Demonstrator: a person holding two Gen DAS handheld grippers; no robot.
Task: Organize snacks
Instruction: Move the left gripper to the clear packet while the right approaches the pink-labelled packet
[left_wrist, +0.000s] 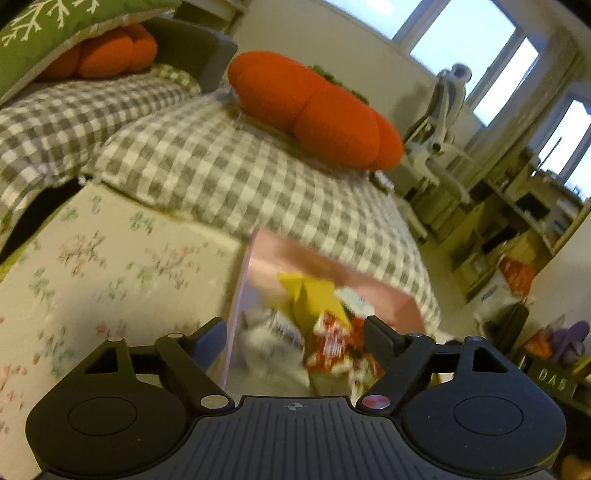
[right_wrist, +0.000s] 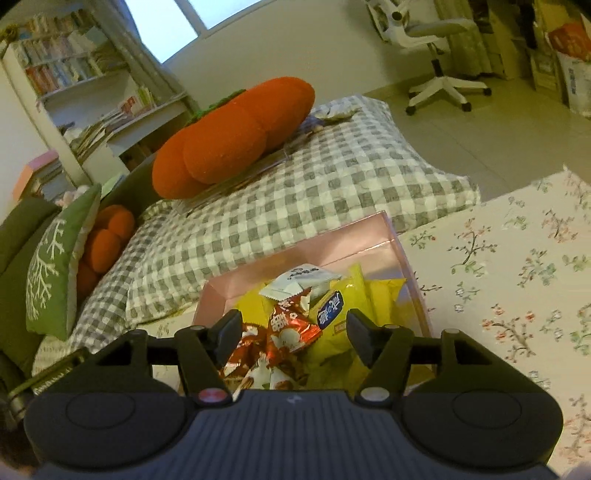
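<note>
A clear pink box (right_wrist: 402, 254) stands on a floral cloth and holds several snack packets: yellow ones (right_wrist: 380, 291), a red one (right_wrist: 291, 325) and a white one (right_wrist: 299, 280). My right gripper (right_wrist: 291, 332) is open and empty, just above the box's near side. In the left wrist view the same box (left_wrist: 295, 254) lies ahead, blurred, with a yellow packet (left_wrist: 314, 295) and red packets (left_wrist: 332, 339) inside. My left gripper (left_wrist: 295, 332) is open and empty, above the box's near edge.
The floral cloth (right_wrist: 517, 277) spreads right of the box. A grey checked cushion (right_wrist: 295, 192) with an orange plush pillow (right_wrist: 232, 136) lies behind it. A green pillow (right_wrist: 55, 266) is at left. A white office chair (right_wrist: 436, 48) and bookshelves (right_wrist: 74, 62) stand farther off.
</note>
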